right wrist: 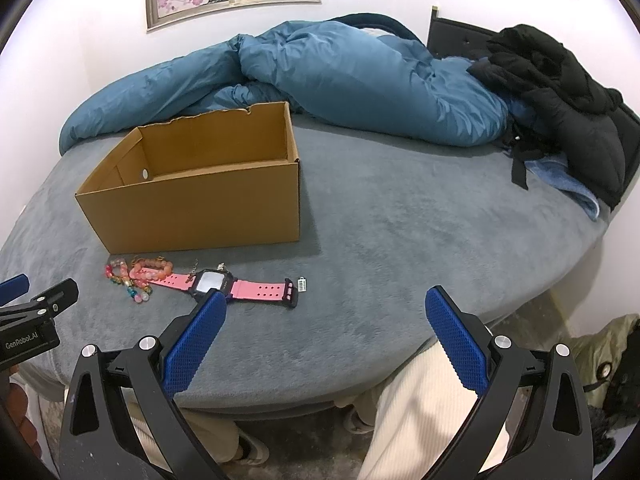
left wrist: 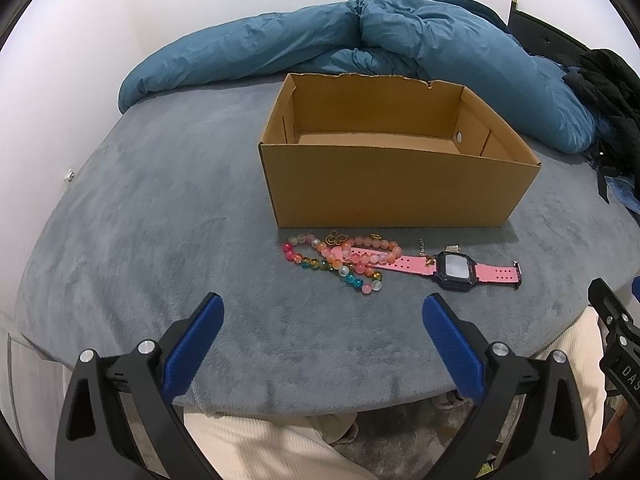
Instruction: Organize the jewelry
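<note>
**A:** so where's all the jewelry sitting right now?

**B:** all of it is on the grey bed (left wrist: 160, 240), just in front of the open cardboard box (left wrist: 392, 188). Nearest the box's left front corner is a tangle of bead bracelets (left wrist: 340, 260): pink, orange, some teal and yellow ones. Right beside them is a pink-strap smartwatch (left wrist: 456, 270), lying flat with its screen up; one end of its strap touches the beads. There's also a little silver chain (left wrist: 422, 246) between watch and box, and a tiny silver charm (right wrist: 302, 283) by the far end of the strap.

**A:** anything in the box?

**B:** what I can see of the floor looks bare, but the front wall hides most of it.

**A:** and the tools?

**B:** left tool (left wrist: 322, 320) has its blue pads spread wide, nothing between them, hovering over the bed short of the beads. Right tool (right wrist: 326, 312) is spread wide too, empty, with its left pad overlapping the watch in its own view. Can't tell if it's touching. Behind the box: a rumpled blue duvet (right wrist: 340, 80) and a black jacket (right wrist: 560, 92).
</note>
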